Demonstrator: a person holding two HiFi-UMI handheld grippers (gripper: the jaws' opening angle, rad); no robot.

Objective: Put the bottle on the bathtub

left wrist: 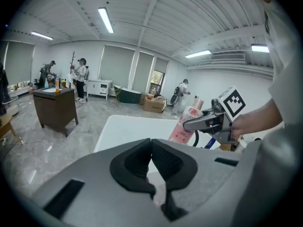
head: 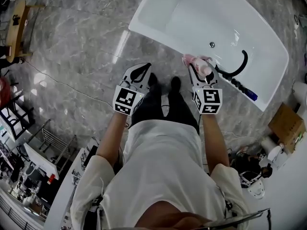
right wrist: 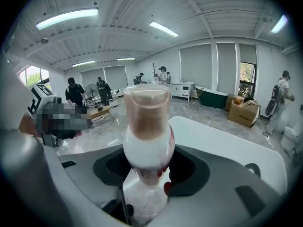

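Note:
A pink-and-white bottle with a tan cap stands upright in my right gripper, which is shut on it. The bottle hangs just over the near rim of the white bathtub. In the right gripper view the bottle fills the middle between the jaws of the right gripper, with the bathtub's rim behind it. My left gripper is shut and empty, held over the floor left of the tub. In the left gripper view, the left gripper looks across at the bottle and the bathtub.
A black shower hose and a blue item lie at the tub's right end near the drain. A cardboard box and clutter sit at the right. A dark counter and several people stand far off.

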